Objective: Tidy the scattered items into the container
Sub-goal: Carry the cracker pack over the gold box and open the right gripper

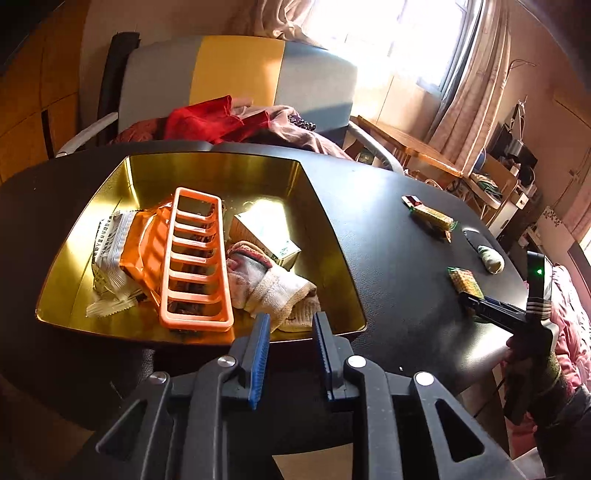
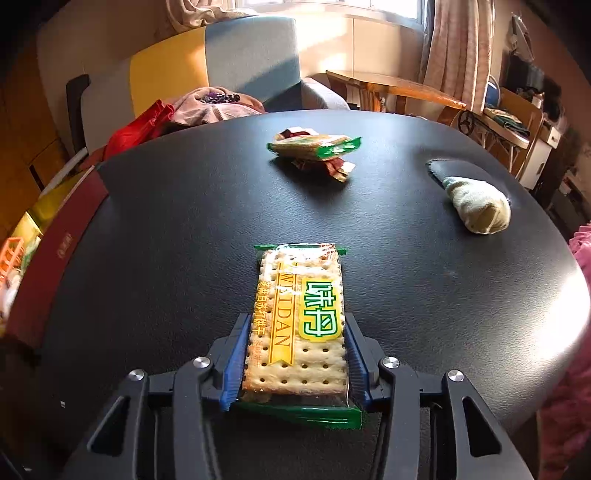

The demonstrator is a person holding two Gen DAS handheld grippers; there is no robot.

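The right gripper (image 2: 293, 354) squeezes the cracker pack (image 2: 301, 314) near the table's (image 2: 406, 295) front edge. Next, I think, it lifts the pack into the gold tin (image 1: 332, 236). The left gripper (image 1: 291, 328) is empty, with its jaws a little apart.

Strong daylight pours through the window (image 1: 399, 33) behind the armchair (image 1: 236, 74), bleaching the panes white. It glares off the gold tin (image 1: 221, 166) and throws a pale sheen across the black table (image 2: 517, 295) on the side nearest the window. Both fisheye views bend sharply and darken at the corners; detail stays fairly crisp centrally.
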